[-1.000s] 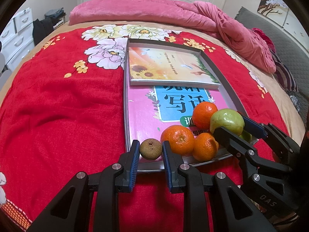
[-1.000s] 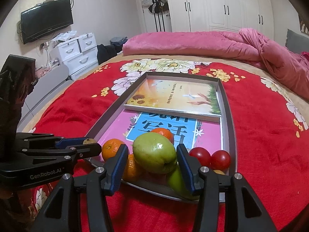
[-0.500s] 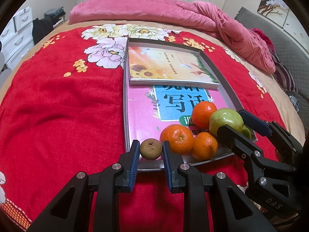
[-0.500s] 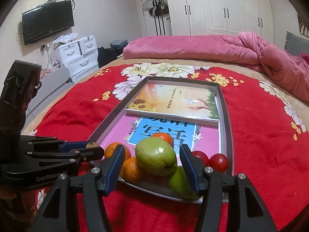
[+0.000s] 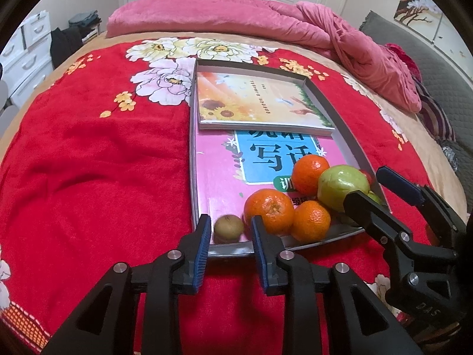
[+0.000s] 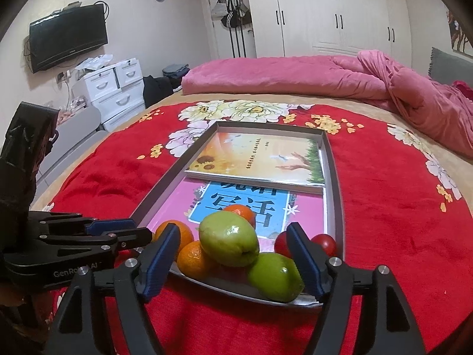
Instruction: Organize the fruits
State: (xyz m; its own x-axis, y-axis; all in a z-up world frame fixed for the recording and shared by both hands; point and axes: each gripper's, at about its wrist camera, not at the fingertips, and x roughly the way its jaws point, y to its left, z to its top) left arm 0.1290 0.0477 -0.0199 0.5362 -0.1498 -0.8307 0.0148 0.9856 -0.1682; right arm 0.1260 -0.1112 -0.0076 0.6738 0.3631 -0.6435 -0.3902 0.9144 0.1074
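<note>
A grey tray (image 5: 192,148) lies on the red bedspread with fruit piled at its near end. My left gripper (image 5: 232,236) straddles a small brown fruit (image 5: 228,228) resting in the tray's near corner. Its jaws are opening, and a narrow gap shows at each pad. Three oranges (image 5: 269,210) sit just right of it. My right gripper (image 6: 233,248) frames a green fruit (image 6: 227,238) that rests on top of the pile. Those jaws are opening too, both pads clear of the fruit. A second green fruit (image 6: 275,275) and two red tomatoes (image 6: 325,242) lie beside it.
Two books fill the rest of the tray: a sunflower-cover book (image 5: 257,106) at the far end, overlapping a pink book (image 5: 218,171). A pink quilt (image 5: 295,20) is heaped at the bed's far side. White drawers (image 6: 118,91) stand left of the bed.
The right jaws have spread wide, off the green fruit, which stays on the pile. The left jaws have parted slightly from the brown fruit. Neither hand has shifted noticeably.
</note>
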